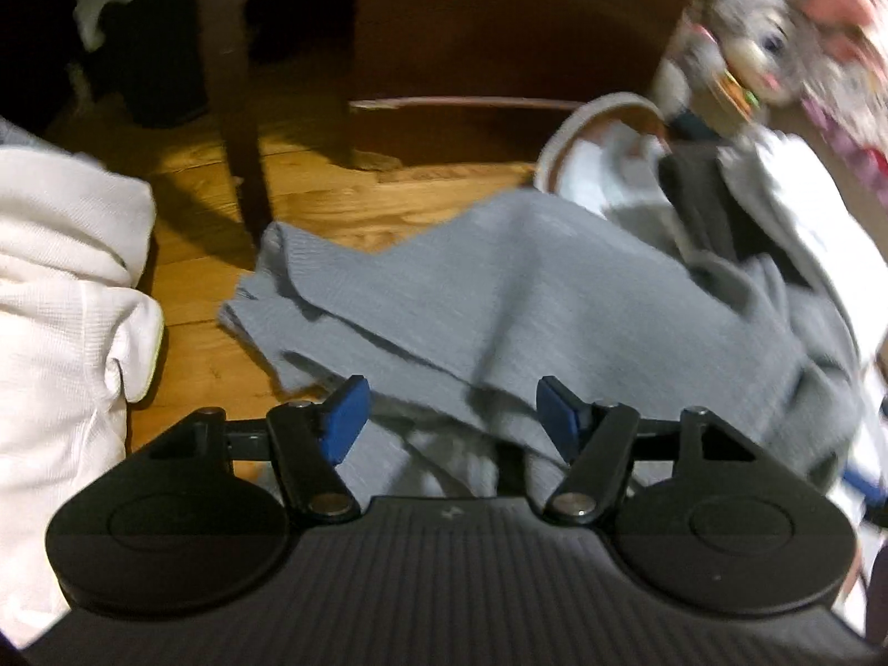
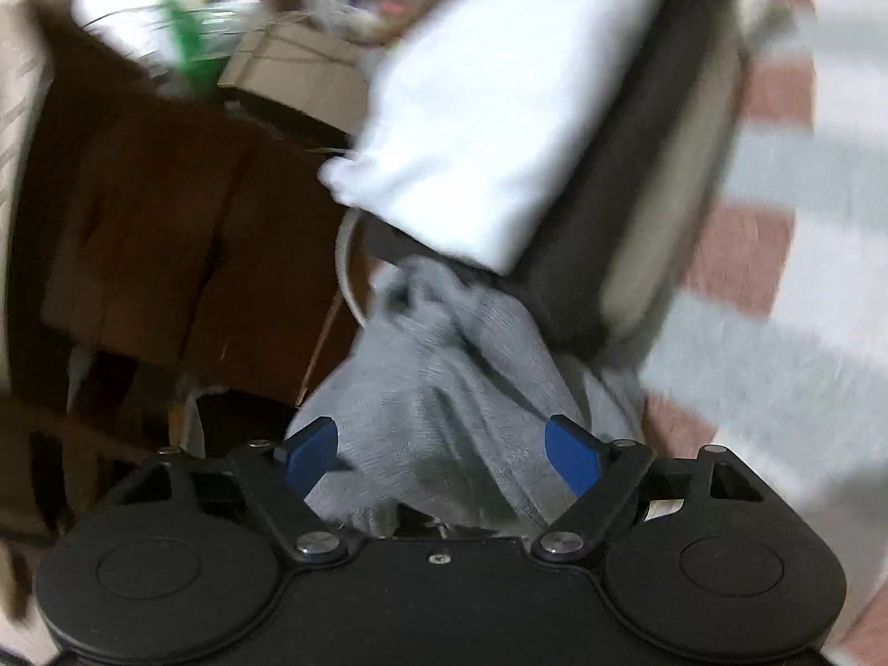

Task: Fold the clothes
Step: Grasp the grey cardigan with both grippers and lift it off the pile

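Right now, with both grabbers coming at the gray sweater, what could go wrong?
1. The gray sweater lies bunched in layers between the open left gripper, so it may pinch several folds instead of one edge.
2. The right gripper is open over a crumpled part of it, right beside a white cloth; it might catch that too.
3. One end hangs over the wooden floor, so a weak grip could let it slide down.

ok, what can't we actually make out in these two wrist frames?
- Left wrist view: near edge of the grey knit garment is hidden behind the left gripper, so contact is unclear.
- Left wrist view: plush toy is motion-blurred; details unreadable.
- Right wrist view: the garment runs under the right gripper; its lower part is hidden.
- Right wrist view: clutter above the cardboard box is smeared by blur.
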